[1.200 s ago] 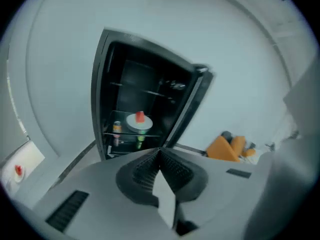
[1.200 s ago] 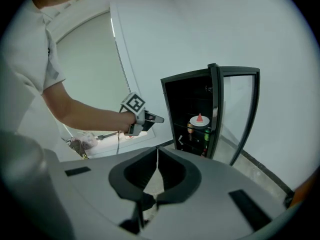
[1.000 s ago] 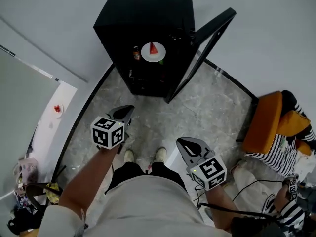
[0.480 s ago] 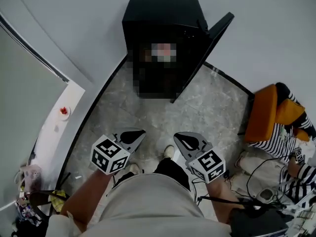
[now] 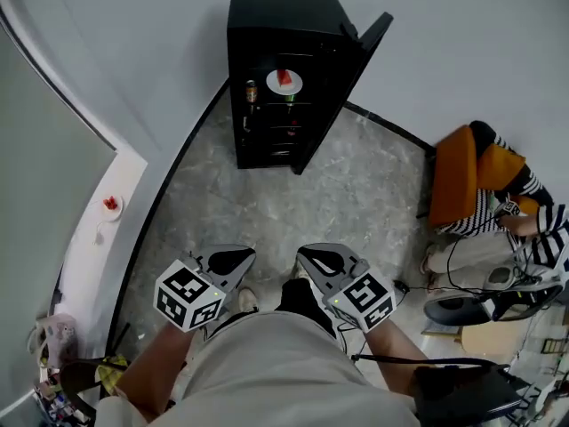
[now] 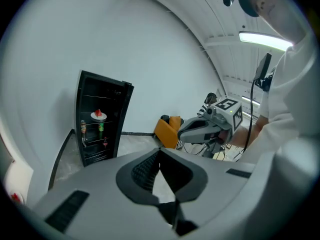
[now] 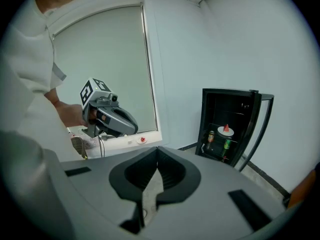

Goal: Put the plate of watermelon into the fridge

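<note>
The plate of watermelon (image 5: 284, 82) sits on the upper shelf inside the black mini fridge (image 5: 267, 25), a red wedge on a white dish, with a drink can (image 5: 251, 92) on the shelf just beside it and other bottles lower down. The fridge door (image 5: 342, 94) stands swung wide to the right, so the shelves are in full view from across the stone floor (image 5: 267, 203). The person stands well apart from the fridge, with the left gripper (image 5: 229, 261) and right gripper (image 5: 324, 261) held low and close to the body, tips pointing forward. Each gripper's own view shows its jaws pressed together with nothing between them, which suits hands that have nothing to carry. Judging by this, the placing itself looks done, and shutting the door may be all that is left. On the white window ledge (image 5: 89, 256) at the left rests a second small dish (image 5: 110, 205) with something red. At the right a seated person (image 5: 511, 185) leans by an orange chair (image 5: 455, 176).
</note>
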Action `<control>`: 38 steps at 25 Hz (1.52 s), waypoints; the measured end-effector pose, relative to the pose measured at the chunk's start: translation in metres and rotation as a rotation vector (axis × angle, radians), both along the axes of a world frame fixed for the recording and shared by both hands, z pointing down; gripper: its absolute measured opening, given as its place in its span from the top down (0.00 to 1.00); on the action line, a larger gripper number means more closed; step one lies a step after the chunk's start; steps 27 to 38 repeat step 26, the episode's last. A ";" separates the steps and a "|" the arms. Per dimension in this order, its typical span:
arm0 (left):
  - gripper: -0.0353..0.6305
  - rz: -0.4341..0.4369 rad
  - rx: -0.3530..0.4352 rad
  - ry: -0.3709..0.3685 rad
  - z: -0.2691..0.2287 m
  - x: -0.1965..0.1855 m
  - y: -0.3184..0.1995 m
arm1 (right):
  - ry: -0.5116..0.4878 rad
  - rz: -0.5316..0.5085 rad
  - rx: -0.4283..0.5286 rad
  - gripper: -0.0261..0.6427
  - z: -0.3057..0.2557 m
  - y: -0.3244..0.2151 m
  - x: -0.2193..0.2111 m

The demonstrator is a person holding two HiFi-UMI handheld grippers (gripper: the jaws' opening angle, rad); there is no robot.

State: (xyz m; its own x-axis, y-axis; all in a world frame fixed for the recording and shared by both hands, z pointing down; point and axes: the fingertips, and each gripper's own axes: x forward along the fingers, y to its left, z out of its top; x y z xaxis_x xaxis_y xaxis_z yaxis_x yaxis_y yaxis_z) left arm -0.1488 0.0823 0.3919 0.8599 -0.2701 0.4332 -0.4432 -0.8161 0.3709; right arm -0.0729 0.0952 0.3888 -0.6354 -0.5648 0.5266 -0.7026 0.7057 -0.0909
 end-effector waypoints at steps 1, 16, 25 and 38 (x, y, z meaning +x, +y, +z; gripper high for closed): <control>0.93 0.004 0.003 0.003 0.001 -0.004 0.006 | 0.002 0.003 0.004 0.94 0.000 0.007 -0.005; 0.93 -0.010 0.001 0.015 0.007 -0.027 0.052 | 0.021 -0.015 0.015 0.94 -0.004 0.050 -0.030; 0.93 0.001 0.005 0.010 0.008 -0.033 0.062 | 0.032 -0.024 0.017 0.94 -0.006 0.059 -0.041; 0.93 -0.002 0.004 0.010 0.009 -0.036 0.062 | 0.035 -0.028 0.020 0.94 -0.007 0.060 -0.043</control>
